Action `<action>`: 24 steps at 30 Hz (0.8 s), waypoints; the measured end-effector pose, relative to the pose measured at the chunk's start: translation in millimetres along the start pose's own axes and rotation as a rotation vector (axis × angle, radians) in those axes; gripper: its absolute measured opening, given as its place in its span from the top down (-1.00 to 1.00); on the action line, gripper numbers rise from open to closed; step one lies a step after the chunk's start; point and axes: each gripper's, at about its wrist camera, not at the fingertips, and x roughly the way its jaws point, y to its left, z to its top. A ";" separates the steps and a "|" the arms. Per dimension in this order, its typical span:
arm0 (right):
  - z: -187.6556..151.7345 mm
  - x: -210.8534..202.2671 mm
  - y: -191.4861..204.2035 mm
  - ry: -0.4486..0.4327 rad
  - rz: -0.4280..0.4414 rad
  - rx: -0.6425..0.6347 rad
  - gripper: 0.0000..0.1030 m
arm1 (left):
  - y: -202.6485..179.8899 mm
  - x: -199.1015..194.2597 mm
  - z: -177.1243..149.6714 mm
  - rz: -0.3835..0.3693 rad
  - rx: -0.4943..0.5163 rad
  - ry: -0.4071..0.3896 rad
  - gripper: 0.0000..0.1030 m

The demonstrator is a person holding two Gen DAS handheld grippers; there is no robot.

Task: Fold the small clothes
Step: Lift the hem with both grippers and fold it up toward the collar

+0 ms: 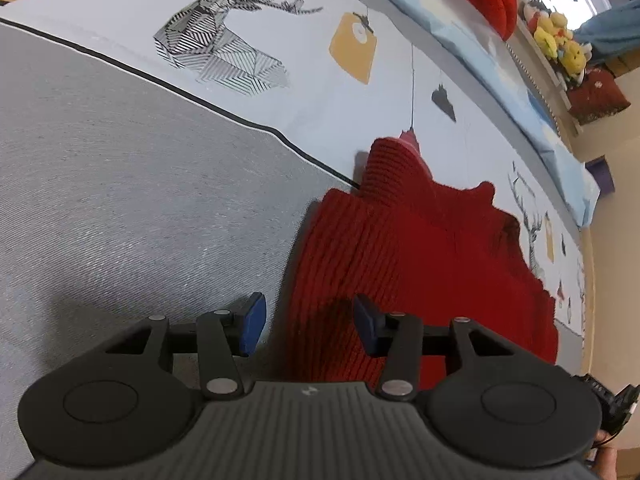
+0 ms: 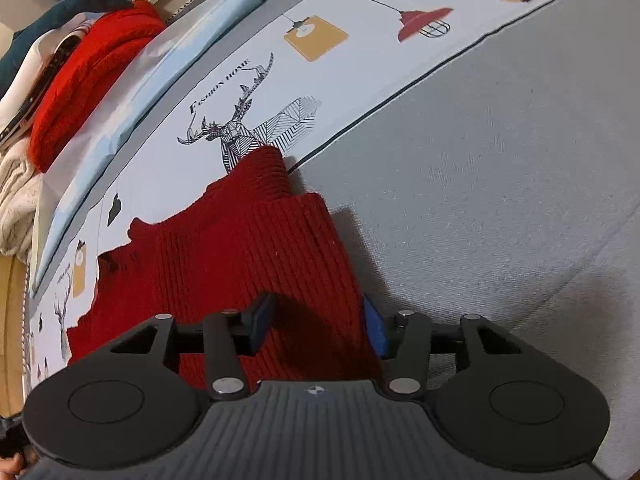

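A small red ribbed knit garment (image 1: 404,256) lies flat on the bed, its collar end pointing away; it also shows in the right wrist view (image 2: 240,256). My left gripper (image 1: 310,326) is open, its jaws straddling the garment's left edge at the near end, with knit between the blue pads (image 1: 252,322). My right gripper (image 2: 320,322) is open over the garment's near right edge, with knit between its blue pads (image 2: 374,326). Neither pair of jaws has closed on the cloth.
The bed has a grey sheet (image 1: 120,200) and a white printed band with deer and lamps (image 1: 224,48). Folded red clothes (image 2: 92,76) and other garments are stacked on a light blue cover at the back. Plush toys (image 1: 560,44) sit on a shelf.
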 end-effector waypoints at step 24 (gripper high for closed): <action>19.7 -38.2 54.2 -0.420 0.032 -0.130 0.51 | -48.7 -41.0 7.0 -0.013 0.212 -0.330 0.23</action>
